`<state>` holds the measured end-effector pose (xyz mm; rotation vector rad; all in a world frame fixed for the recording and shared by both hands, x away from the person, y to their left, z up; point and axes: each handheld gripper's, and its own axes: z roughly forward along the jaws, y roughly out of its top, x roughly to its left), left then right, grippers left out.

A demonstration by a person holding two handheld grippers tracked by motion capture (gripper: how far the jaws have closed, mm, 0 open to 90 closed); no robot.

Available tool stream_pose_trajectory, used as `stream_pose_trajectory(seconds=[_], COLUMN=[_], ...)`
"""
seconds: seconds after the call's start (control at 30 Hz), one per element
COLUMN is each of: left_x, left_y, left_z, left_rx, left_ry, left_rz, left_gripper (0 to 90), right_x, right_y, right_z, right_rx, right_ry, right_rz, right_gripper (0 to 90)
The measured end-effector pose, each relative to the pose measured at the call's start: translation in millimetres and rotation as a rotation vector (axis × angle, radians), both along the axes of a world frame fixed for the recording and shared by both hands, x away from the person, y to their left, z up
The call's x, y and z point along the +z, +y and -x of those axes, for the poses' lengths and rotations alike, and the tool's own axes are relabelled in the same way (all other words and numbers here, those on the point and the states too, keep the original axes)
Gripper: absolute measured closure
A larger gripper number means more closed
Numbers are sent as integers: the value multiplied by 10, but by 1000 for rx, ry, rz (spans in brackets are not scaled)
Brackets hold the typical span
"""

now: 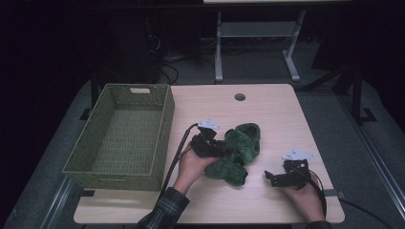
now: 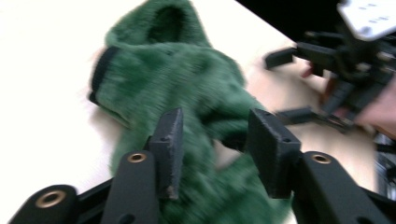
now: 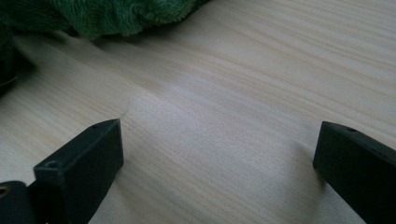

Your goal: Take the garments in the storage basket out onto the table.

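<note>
From the high view, my left tongs sit at the near-left edge of the green fleece garment, which lies crumpled in the middle of the desk. My left hand comes in from the bottom, a plaid sleeve behind it. My right tongs rest low over bare wood just to the right of the garment, apart from it, jaws pointing left toward it, with my right hand behind. A woven green basket stands at the left side of the desk, just beside my left hand's cable.

In the left gripper view, my left tongs stand partly apart with the fleece running between the jaws. The pads do not press on it; the cloth lies loose on the desk. The picture is blurred. My right tongs show farther off at the upper right, jaws spread.

In the right gripper view, my right tongs are wide apart with nothing but bare wood between the jaws. The fleece lies along the top-left edge, well ahead of the pads.
</note>
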<state>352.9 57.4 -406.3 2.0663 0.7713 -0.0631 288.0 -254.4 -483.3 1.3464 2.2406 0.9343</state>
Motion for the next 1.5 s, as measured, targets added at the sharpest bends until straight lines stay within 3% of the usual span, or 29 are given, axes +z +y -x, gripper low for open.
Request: stream_pose_trajectory(seconds=[0.23,0.3,0.4,0.57,0.73,0.87,1.0,1.1,1.27,1.33,1.43,1.5], left_x=[84,74,24,-129,-263,-381,-472,-523,-560,-568,-569,-560], left_y=[40,45,35,49,18,22,23,33,65,70,87,97], left_z=[338,424,540,645,629,581,556,530,502,495,480,477], left_rx=[-54,-70,-80,-73,-48,-41,-41,-33,-19,-15,-14,-16], left_ry=[-16,-25,-42,-55,-93,-80,-85,-98,-88,-79,-58,-55], left_rz=[-1,-4,-30,-44,-103,-118,-143,-180,-179,-174,-161,-154], left_gripper=[584,584,587,573,474,488,522,579,720,758,785,794], right_x=[1,8,36,105,121,115,84,80,80,93,110,107], right_y=[0,-5,2,86,249,395,547,652,757,764,765,780], right_z=[1,6,34,96,145,178,178,186,191,186,163,143], right_rx=[0,-1,16,77,182,279,336,366,390,390,390,388], right_ry=[1,-1,-2,-21,0,19,45,49,44,41,33,29], right_rz=[0,-1,1,-10,-53,-79,-97,-112,-120,-147,-187,-182], right_gripper=[15,54,144,174,175,203,226,248,272,310,367,429])
